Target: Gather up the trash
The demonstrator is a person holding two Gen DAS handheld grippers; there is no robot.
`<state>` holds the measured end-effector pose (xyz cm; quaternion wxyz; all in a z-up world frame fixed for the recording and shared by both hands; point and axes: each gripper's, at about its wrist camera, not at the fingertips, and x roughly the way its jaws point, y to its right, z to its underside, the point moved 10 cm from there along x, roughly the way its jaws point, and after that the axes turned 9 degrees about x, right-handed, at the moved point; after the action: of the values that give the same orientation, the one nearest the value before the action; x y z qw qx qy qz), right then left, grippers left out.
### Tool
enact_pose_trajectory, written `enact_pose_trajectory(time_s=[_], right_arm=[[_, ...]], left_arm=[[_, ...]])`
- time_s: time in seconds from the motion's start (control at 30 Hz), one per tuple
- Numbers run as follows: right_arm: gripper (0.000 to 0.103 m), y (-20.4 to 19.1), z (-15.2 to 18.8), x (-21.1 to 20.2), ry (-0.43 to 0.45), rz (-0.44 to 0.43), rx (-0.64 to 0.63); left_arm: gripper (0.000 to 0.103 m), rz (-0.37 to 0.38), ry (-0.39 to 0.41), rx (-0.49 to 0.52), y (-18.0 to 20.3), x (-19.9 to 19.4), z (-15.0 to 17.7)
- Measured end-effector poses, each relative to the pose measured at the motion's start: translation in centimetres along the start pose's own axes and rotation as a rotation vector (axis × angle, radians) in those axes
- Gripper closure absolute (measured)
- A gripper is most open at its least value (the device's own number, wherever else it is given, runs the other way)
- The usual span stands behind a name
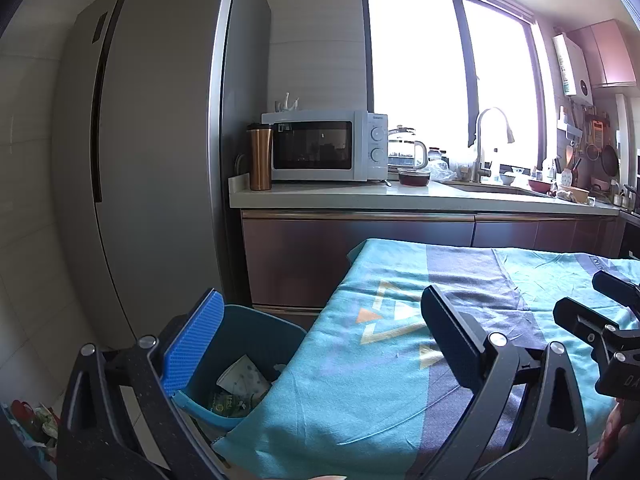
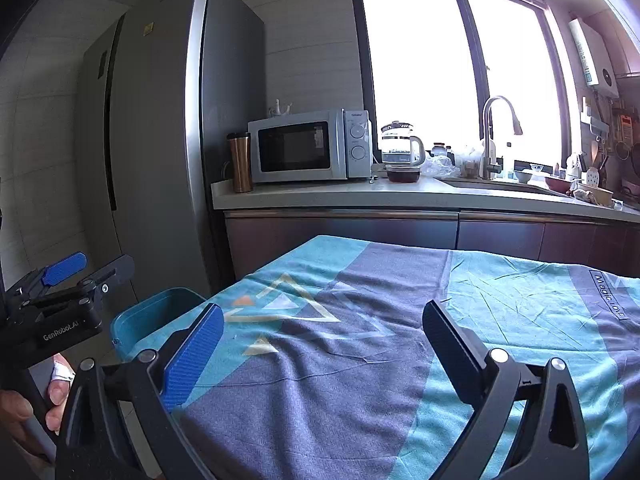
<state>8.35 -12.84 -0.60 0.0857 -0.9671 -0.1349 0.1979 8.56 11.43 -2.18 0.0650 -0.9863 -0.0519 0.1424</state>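
Since nothing lies on the tablecloth (image 2: 360, 380) in either view, I judge the collecting nearly or wholly finished. The trash (image 1: 240, 384), crumpled paper and a green wrapper, sits inside the teal bin (image 1: 256, 328) just off the table's left edge. My left gripper (image 1: 320, 344) and right gripper (image 2: 324, 354) both stand wide apart, holding nothing. More litter lies on the floor (image 1: 36, 420), perhaps left.

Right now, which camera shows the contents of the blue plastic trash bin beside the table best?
The left wrist view: it looks down into the blue plastic trash bin, showing crumpled paper and a green wrapper inside. The right wrist view shows only the bin's rim and outer wall, contents hidden.
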Motion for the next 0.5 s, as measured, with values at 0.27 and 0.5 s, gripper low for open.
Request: enact_pose_trajectory(time_s=[0.27, 0.5], right_arm=[[0.007, 0.3, -0.09, -0.25, 0.004, 0.004, 0.001], [0.007, 0.54, -0.35, -0.28, 0.007, 0.003, 0.002]], left_arm=[[0.006, 0.001, 0.01, 0.003, 0.15, -0.17, -0.11], [0.006, -0.005, 0.016, 0.004, 0.11, -0.16, -0.31]])
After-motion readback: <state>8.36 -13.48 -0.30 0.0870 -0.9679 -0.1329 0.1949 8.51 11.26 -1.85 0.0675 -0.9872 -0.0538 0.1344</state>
